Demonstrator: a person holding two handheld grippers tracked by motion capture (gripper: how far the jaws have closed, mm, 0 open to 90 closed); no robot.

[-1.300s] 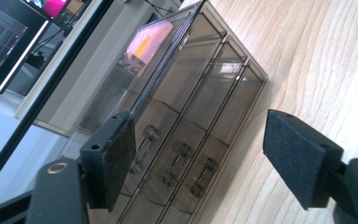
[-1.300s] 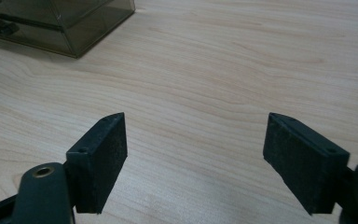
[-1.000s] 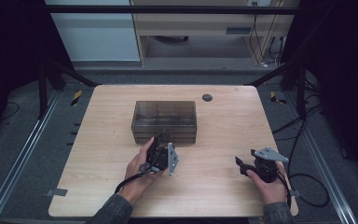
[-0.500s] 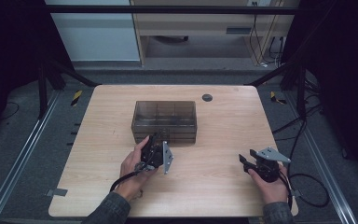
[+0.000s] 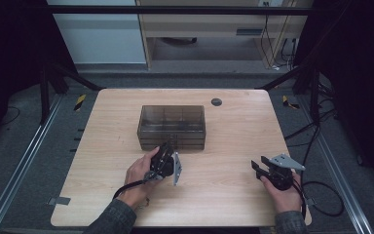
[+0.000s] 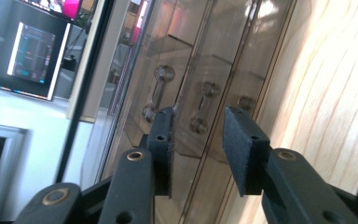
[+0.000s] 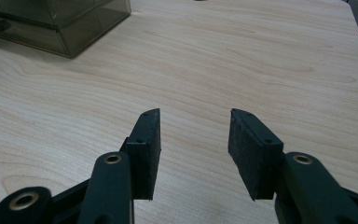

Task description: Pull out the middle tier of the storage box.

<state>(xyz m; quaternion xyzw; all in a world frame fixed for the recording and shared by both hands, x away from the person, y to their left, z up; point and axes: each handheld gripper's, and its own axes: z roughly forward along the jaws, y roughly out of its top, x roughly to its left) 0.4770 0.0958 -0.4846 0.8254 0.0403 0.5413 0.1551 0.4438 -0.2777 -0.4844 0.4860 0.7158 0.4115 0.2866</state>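
jaws closing both sides, nothing gripped; left gripper [image 5: 166, 155] nearer drawer box [image 5: 171, 127], right gripper [image 5: 261, 169] unmoved.

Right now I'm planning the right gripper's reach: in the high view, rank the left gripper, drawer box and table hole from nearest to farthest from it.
From the right gripper:
1. Left gripper, to its left.
2. Drawer box, left and farther back.
3. Table hole, near the far edge.
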